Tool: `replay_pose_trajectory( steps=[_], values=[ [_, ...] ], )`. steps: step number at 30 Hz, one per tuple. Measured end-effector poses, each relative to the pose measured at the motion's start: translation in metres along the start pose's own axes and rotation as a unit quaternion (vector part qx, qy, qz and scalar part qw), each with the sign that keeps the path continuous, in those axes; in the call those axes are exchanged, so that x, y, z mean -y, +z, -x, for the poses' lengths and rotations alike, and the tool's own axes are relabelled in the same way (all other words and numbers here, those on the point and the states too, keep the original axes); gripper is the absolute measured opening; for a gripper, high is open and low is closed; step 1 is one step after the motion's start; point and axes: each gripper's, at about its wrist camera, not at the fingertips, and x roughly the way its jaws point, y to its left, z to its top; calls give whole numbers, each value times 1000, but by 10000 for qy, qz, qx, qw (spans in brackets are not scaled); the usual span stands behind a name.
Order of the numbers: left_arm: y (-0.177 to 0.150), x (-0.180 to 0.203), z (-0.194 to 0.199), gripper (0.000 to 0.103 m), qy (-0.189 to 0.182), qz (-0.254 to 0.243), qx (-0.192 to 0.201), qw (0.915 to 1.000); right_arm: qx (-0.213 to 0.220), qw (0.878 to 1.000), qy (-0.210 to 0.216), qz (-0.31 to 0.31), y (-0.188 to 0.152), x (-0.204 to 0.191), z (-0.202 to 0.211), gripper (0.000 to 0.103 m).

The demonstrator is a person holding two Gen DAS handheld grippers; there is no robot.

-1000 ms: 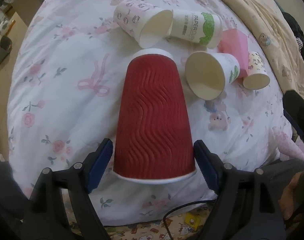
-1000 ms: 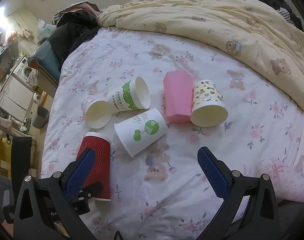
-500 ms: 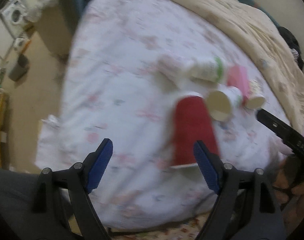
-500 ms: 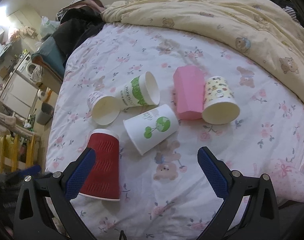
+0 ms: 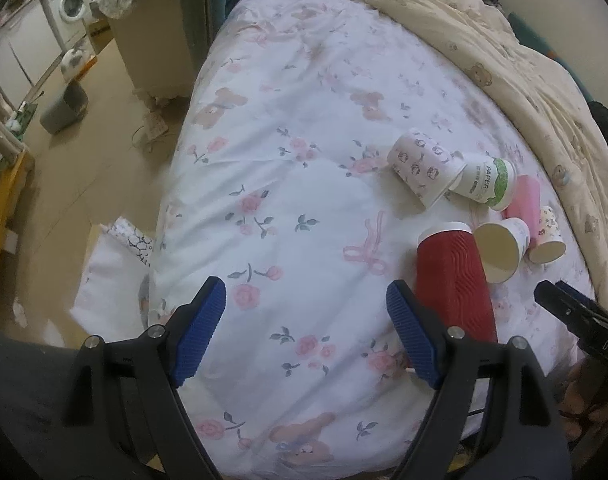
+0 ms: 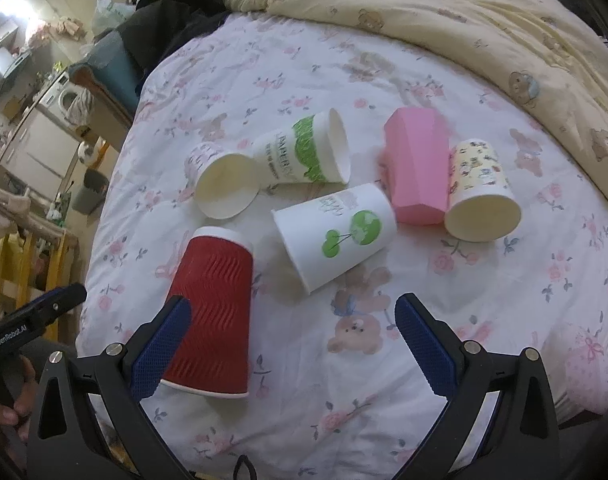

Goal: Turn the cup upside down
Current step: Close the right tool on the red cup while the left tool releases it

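Red ripple cup [image 6: 214, 312] stands upside down on the floral bedsheet [image 5: 304, 184]; left gripper [image 5: 305, 334] and right gripper [image 6: 290, 344] both gape wide, holding nothing.

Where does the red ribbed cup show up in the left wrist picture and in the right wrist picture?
Left wrist view: the red ribbed cup stands mouth-down at lower right, just beyond the gripper's right-hand finger.
Right wrist view: the same cup sits at lower left, partly behind the gripper's left-hand finger.
Shared landmark: the white cup with green tree print, lying on its side next to the red cup; the left view shows its open mouth.
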Motion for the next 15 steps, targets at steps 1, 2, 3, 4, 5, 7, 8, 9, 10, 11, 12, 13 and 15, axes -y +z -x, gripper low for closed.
replay_pose_trajectory(
  steps=[1, 2, 3, 4, 5, 7, 8, 9, 10, 11, 12, 13, 15],
  values=[
    [0, 0, -1, 80, -34, 11, -26, 10000, -83, 9999, 30, 70, 3, -4, -2, 103],
    [1, 1, -1, 80, -67, 14, -48, 10000, -160, 9998, 89, 103, 6, -8, -4, 103],
    [1, 2, -1, 80, -83, 9, -53, 10000, -281, 9994, 184, 116, 9, -12, -8, 103],
    [2, 2, 0, 80, -112, 10, -41, 9999, -447, 9985, 278, 127, 13, -17, -13, 103],
    [3, 1, 1, 80, -159, 23, -23, 9999, -663, 9969, 403, 143, 17, -23, -20, 103],
    [4, -1, 3, 84, -294, 90, 10, 9995, -1050, 9920, 688, 101, 26, -33, -38, 103],
    [5, -2, 3, 88, -386, 113, -21, 9992, -1222, 9895, 772, 55, 29, -37, -47, 100],
    [6, -2, 4, 96, -424, 121, -29, 9990, -1327, 9880, 793, 27, 30, -39, -54, 91],
    [6, -3, 4, 97, -445, 128, -19, 9989, -1555, 9845, 812, -44, 31, -42, -68, 89],
    [6, -4, 6, 97, -427, 130, 3, 9990, -1652, 9829, 804, -103, 31, -43, -75, 87],
    [6, -5, 7, 97, -388, 131, 42, 9992, -1767, 9811, 762, -196, 31, -44, -84, 86],
    [7, -5, 9, 97, -338, 124, 78, 9993, -1842, 9799, 728, -246, 31, -43, -90, 85],
    [7, -7, 10, 97, -271, 133, 119, 9995, -1964, 9779, 669, -244, 33, -46, -102, 85]
  ],
)
